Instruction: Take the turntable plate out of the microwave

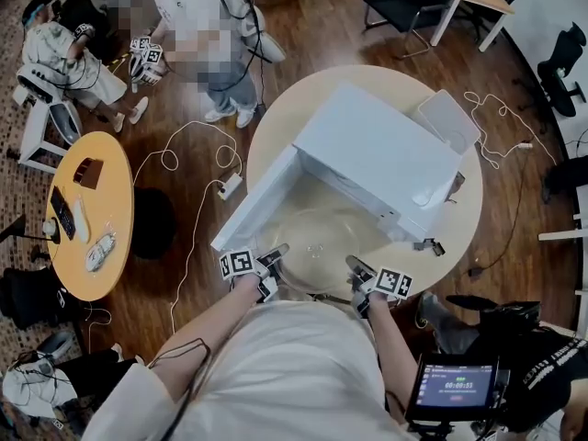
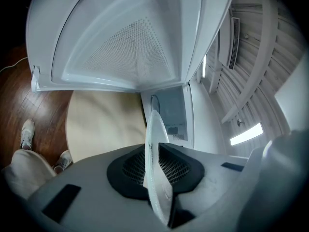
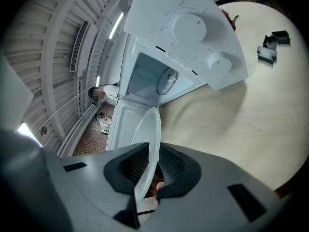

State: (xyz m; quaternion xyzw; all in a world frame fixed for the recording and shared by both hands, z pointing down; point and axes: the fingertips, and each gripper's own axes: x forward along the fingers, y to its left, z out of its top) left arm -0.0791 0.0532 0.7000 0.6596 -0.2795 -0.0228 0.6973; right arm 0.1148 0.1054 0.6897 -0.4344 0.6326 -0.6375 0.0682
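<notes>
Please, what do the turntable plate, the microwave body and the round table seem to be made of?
The round clear turntable plate is probably glass with a glossy finish: the table shows through it and its edge looks translucent. The white box-shaped microwave is likely painted metal, smooth and fairly matt, though plastic is possible. The round beige table seems to be wood or laminate: it is pale, faintly streaked, with a satin finish.

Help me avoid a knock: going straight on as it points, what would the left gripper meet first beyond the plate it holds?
Probably the microwave: the left gripper, shut on the turntable plate, points at its open cavity beside the door. Depth is unclear.
</notes>
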